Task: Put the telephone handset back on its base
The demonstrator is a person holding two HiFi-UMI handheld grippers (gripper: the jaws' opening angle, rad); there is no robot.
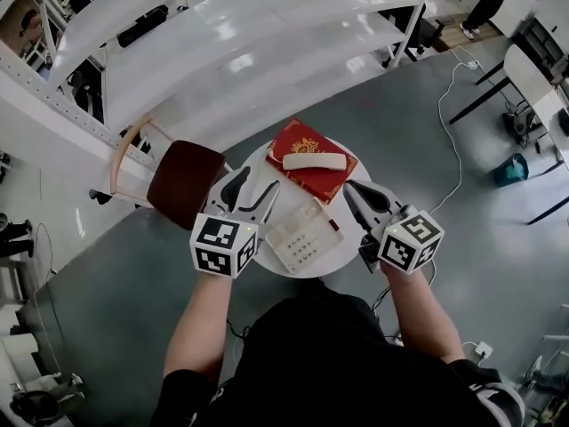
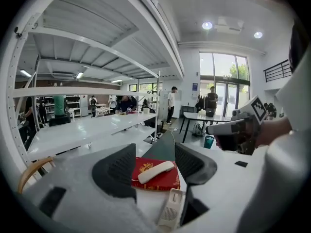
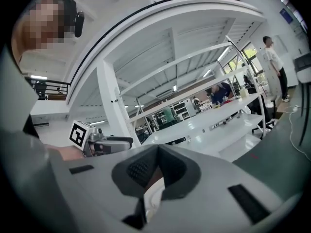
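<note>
A white telephone handset (image 1: 313, 161) (image 2: 155, 172) lies across a red book (image 1: 322, 183) (image 2: 165, 182) at the far side of a small round white table (image 1: 262, 160). The white telephone base (image 1: 304, 237) (image 2: 171, 212) with its keypad sits on the table in front of the book, nearer to me. My left gripper (image 1: 260, 181) (image 2: 155, 150) hovers over the table's left side, jaws open and empty, framing the handset. Over the table's right edge, my right gripper (image 1: 358, 189) (image 3: 156, 149) has its jaw tips together with nothing between them.
A chair with a brown seat (image 1: 182, 181) stands left of the table. Long white shelving (image 1: 267, 34) runs behind it. A white cable (image 1: 453, 140) trails over the grey floor at the right, near a teal bin (image 1: 511, 169). People stand far off.
</note>
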